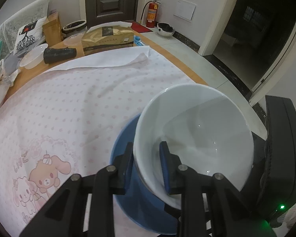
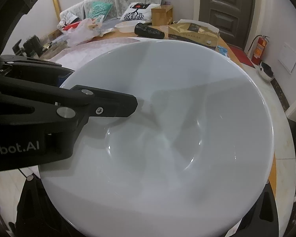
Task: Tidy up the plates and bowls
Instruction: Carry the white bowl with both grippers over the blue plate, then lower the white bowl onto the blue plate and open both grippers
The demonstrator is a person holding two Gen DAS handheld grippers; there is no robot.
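1. Left wrist view: the left gripper point(image 1: 147, 165) is seen pinching the near rim of the white bowl point(image 1: 195, 136). One finger lies outside the wall and the blue-padded finger point(image 1: 164, 169) lies inside it.
2. The white bowl is held tilted, with its opening turned toward the camera, above and partly over a blue plate point(image 1: 124, 150).
3. The blue plate is laid on a pink dotted tablecloth point(image 1: 79, 106) printed with cartoon animals, near the right-hand edge of the table point(image 1: 39, 67).
4. At the far end of the table, a gold tissue pack point(image 1: 108, 38), a dark roll point(image 1: 60, 54) and a clear plastic container point(image 1: 33, 56) are seen. A fire extinguisher point(image 1: 152, 13) is stood against the far wall beside the door.
5. A black device body with a green light is seen at the right edge, just beside the bowl. It cannot be told from this view whether it is the right gripper.
6. Right wrist view: most of the frame is filled by the white bowl point(image 2: 157, 138), seen from above its open side.
7. The left gripper point(image 2: 100, 102) is seen entering from the left, with one finger point(image 2: 116, 103) laid across the inner wall of the bowl.
8. The fingers of the right gripper are hidden behind the bowl; whether they are spread or pressed together cannot be told.
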